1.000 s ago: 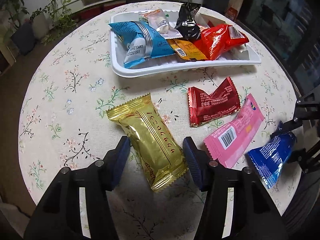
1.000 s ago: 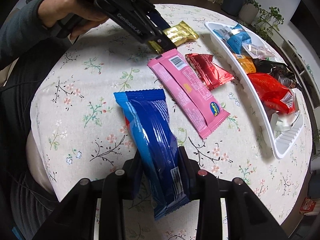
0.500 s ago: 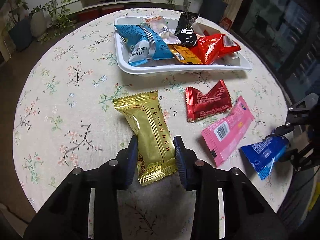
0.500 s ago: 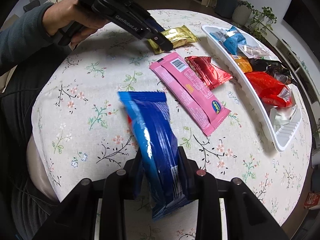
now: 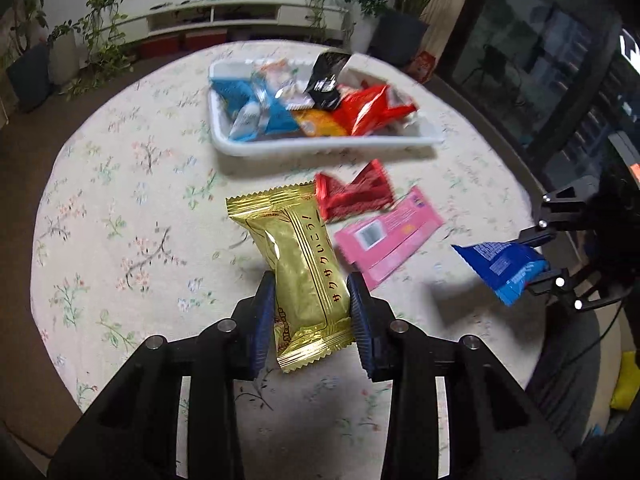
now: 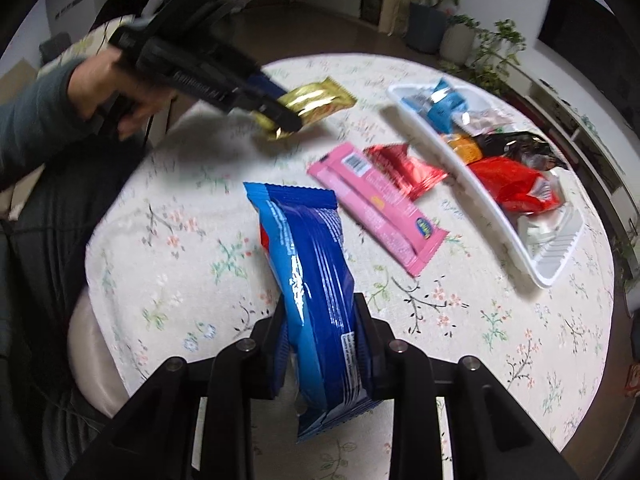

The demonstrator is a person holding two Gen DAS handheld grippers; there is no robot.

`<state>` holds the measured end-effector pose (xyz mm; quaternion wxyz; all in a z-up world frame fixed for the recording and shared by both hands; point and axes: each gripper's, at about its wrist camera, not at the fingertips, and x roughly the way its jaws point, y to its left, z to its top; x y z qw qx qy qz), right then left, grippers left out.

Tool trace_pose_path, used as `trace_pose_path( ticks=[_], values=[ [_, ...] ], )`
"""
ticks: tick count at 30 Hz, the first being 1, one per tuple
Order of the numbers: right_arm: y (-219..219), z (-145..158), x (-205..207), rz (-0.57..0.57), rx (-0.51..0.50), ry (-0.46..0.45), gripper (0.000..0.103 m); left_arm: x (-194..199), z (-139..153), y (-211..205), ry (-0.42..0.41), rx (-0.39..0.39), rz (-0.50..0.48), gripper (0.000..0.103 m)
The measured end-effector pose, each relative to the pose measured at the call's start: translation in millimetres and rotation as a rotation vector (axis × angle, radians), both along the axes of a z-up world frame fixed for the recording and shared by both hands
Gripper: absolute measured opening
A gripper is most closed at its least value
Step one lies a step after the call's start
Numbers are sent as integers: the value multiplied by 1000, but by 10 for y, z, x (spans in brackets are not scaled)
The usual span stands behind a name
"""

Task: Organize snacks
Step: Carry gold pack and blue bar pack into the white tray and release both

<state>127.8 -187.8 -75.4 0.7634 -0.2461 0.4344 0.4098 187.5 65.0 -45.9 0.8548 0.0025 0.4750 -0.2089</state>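
Blurring tray (image 5: 320,145) snacks — labels unreadable

- Round worktop (image 5: 120,216) under a floral cloth.
- Low white shelf unit (image 5: 224,16) along the far wall.
- Potted plants (image 5: 100,40) beside it.
- Dark glass panels (image 5: 532,60) at right.

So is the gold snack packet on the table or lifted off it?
Lifted. The gold packet sits clamped in the left tongs, and the right wrist view shows it raised, its shadow on the cloth below.

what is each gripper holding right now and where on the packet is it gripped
The left gripper pinches the gold packet across its lower half, near the bottom seal. The right gripper clamps the blue packet across its lower half.
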Motion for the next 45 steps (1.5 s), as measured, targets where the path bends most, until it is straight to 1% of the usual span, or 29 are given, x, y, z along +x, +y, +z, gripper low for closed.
trace_pose_path(
  ticks=[3,6,11,15,18,19,23,24,28,32,39,45],
  values=[
    [-91,136,3,-48,60,-19,30,0,214,-26,-42,-14,-12,32],
    [-145,269,23,-89,115,-31,30,92,405,-92,-73,-25,-26,32],
    [-211,528,124,-165,212,-65,30,299,658,-173,-118,-32,-37,32],
    [-287,729,280,-246,286,-91,30,553,839,-248,-146,-39,-44,32],
    [-356,858,465,-344,349,-92,30,779,947,-276,-158,-46,-38,32],
    [-383,900,564,-395,366,-92,30,859,974,-285,-162,-48,-38,32],
    [-472,1017,931,-548,436,-81,30,1175,1043,-397,-168,-25,-46,32],
    [-479,1042,1045,-585,444,-79,30,1251,1044,-431,-169,-16,-49,32],
    [-459,1085,1342,-670,486,-58,30,1495,1013,-493,-163,-15,-43,32],
    [-393,1065,1599,-734,496,-43,30,1692,911,-528,-154,-16,-32,32],
    [-350,886,1911,-838,467,-14,30,1932,599,-517,-133,-5,-15,32],
    [-243,711,2149,-880,405,15,30,2090,369,-622,-121,21,6,33]
  ],
)
